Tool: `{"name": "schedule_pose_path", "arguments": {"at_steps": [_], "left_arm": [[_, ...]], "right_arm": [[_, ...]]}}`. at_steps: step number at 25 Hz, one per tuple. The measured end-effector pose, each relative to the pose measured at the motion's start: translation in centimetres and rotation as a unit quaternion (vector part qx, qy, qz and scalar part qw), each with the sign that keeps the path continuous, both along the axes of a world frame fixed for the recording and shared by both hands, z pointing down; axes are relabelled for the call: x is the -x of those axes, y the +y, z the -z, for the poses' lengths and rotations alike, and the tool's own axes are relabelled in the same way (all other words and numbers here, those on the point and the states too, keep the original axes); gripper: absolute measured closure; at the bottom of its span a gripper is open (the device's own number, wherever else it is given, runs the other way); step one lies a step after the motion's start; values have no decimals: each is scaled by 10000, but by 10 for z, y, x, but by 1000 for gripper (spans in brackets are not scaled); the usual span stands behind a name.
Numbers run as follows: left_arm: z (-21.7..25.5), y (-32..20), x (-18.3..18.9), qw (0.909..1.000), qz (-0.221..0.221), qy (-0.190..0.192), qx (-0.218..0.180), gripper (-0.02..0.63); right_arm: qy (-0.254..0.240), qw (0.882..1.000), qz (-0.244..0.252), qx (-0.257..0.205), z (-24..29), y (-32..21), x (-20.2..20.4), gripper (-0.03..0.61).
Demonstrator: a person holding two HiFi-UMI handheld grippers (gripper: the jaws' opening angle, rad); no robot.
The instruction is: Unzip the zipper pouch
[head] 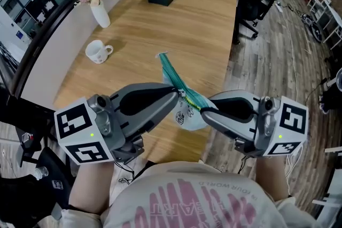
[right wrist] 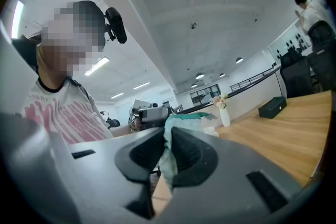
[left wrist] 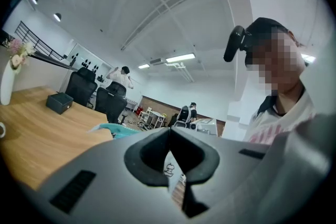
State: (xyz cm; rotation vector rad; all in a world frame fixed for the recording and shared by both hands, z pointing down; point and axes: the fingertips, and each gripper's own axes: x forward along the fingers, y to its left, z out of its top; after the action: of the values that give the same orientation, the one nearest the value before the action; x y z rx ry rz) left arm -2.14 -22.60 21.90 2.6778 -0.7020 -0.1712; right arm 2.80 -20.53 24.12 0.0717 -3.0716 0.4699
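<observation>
- Left gripper (head: 176, 96): jaws clenched together at the zipper line, apparently nipping the small metal zipper pull (head: 182, 94).
- Soft, pale fabric zipper pouch with a teal zipper band (head: 188, 116): hangs in the air between the two grippers, above the near edge of the light wooden table (head: 176, 24). It looks light, limp and easily crumpled, so it probably needs tension from both ends. The sensible holds are the pull and the cloth beside the zipper.
- Right gripper (head: 206, 111): jaws clamped on a fold of the pouch's teal-and-white cloth.
- Head view: the only view showing both grippers and the pouch's sagging body together.
- Left gripper view: shows its jaws meeting, with printed pouch cloth just beyond; the pull itself is not discernible.
- Right gripper view: shows the cloth pinched between ribbed pads (right wrist: 186, 149), a detail unseen from above.
</observation>
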Motion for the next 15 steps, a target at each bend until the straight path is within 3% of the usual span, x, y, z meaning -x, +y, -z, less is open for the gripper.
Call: {"name": "schedule_pose_path", "arguments": {"at_steps": [15], "left_arm": [[2, -6, 13, 9997, 235, 22, -40, 607]], "right_arm": [[1, 10000, -68, 8, -1, 0, -2, 538]]}}
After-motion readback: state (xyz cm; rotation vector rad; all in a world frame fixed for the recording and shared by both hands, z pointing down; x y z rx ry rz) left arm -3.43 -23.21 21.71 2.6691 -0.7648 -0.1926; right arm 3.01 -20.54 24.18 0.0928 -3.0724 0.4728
